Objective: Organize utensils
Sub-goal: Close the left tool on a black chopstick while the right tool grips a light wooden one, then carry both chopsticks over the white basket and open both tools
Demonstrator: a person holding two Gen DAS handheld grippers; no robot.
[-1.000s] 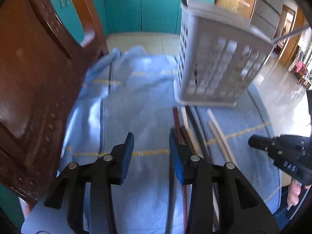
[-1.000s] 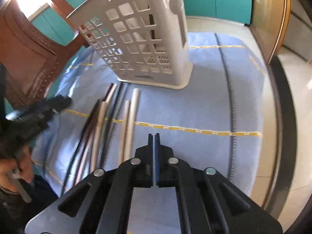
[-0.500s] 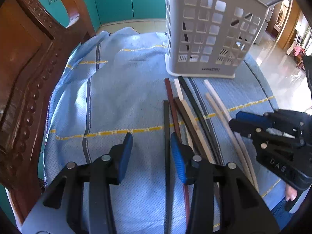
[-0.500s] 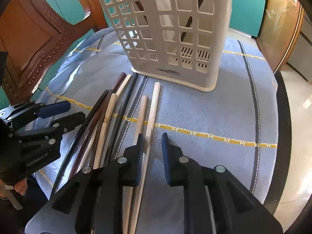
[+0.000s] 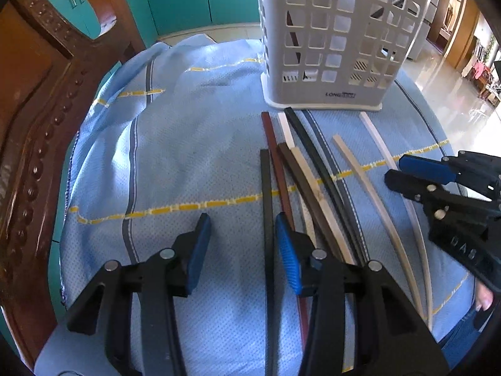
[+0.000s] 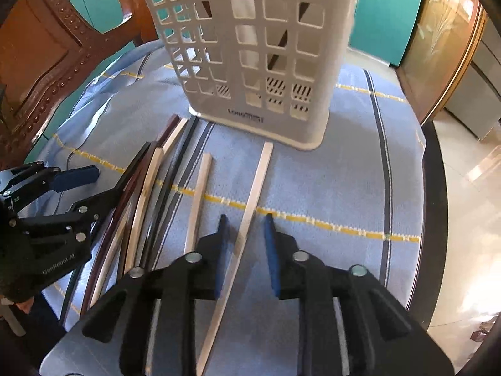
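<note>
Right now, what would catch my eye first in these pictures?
Probably the tall white lattice basket standing on the blue cloth, a few sticks already leaning inside it. In front lies a row of dark and pale chopsticks. The right gripper hangs open astride the pale chopstick lying farthest right.

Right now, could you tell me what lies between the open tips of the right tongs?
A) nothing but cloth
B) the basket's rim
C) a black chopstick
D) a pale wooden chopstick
D: in the right wrist view, the right tongs stand open astride a pale wooden chopstick that lies flat on the blue cloth, in front of the white basket; neither tip is seen to touch it.
</note>
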